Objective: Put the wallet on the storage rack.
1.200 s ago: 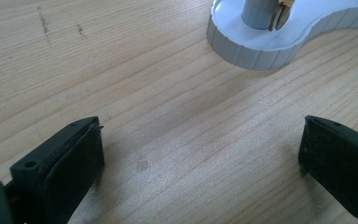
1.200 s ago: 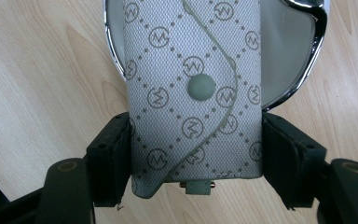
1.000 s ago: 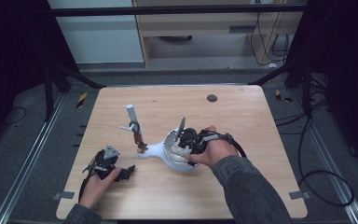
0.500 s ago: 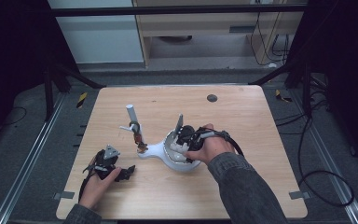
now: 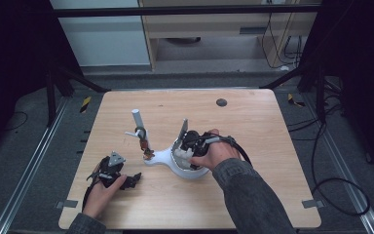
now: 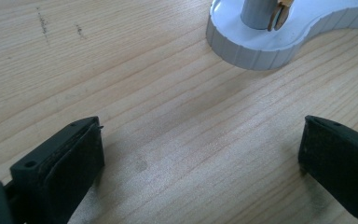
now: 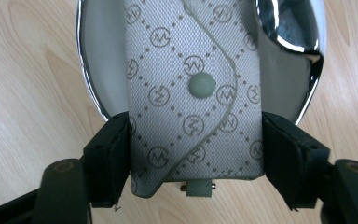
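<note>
Letting go with the right gripper (image 7: 196, 140): having just been opening the jaws, and now keeping them a little way apart with the pouch (image 7: 168, 70) between them. Flanking the near end of the pouch with both pads (image 7: 114, 154), close against its two long edges but, judging by the flat, unsqueezed cloth, no longer pinching it. Reading this as a release, not a grip.

Leaving the pouch lying lengthwise across the shiny dish (image 7: 284, 28), snap side up, with its near end poking out past the rim over the table (image 7: 32, 93). Probably finishing the step of setting the pouch in the dish. Likely needing next a clean retreat, with a little more spread first, so as not to drag the cloth back out by either edge. Watching for a tip off the rim too, given the overhanging end.

Seeing, in the high view, the right hand (image 5: 214, 153) holding the right gripper (image 5: 187, 146) low over the round end of the white stand (image 5: 158, 157), near the middle of the table (image 5: 253, 126), with the post (image 5: 137, 119) rising from the stand's other end.

Resting the left gripper (image 5: 111, 168) on the wood at the front left, in the left hand (image 5: 102, 192), apart from the stand. Keeping its jaws spread wide in the left gripper view (image 6: 200, 135), gripping nothing, touching nothing but bare wood, and pointing toward the stand's ribbed base (image 6: 256, 46)
</note>
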`<act>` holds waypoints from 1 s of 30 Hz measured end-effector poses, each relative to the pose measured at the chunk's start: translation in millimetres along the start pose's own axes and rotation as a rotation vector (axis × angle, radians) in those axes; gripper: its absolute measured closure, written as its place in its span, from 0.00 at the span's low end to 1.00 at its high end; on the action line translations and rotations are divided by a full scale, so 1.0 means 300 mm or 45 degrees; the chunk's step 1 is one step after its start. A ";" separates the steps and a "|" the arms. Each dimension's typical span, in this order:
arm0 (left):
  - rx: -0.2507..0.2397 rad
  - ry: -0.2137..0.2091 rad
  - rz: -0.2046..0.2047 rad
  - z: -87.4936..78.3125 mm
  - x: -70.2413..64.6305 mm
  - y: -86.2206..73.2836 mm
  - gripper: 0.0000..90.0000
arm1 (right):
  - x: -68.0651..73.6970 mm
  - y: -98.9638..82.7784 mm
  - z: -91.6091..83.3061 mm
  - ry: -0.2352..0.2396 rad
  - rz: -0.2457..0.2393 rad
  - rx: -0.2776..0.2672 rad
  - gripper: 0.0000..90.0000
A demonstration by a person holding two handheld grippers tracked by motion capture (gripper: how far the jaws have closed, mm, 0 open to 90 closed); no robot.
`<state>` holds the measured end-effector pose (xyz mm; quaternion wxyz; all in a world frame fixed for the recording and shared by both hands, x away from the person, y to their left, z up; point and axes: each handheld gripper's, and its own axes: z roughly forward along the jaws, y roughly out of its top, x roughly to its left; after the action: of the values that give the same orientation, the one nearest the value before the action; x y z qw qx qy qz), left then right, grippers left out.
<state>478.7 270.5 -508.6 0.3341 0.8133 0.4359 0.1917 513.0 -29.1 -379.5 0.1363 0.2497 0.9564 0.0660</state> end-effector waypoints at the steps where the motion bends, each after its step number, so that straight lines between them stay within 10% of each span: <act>1: 0.000 0.000 0.000 0.000 0.000 0.000 0.00 | 0.000 0.001 -0.002 0.007 0.012 -0.031 0.25; 30: -0.004 -0.003 0.000 0.001 -0.001 0.000 0.00 | 0.001 -0.042 -0.045 0.020 0.105 -0.152 0.15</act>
<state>478.7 270.0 -508.9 0.3358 0.8130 0.4354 0.1913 503.0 -40.6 -369.3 0.1404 0.2796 0.9408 0.1303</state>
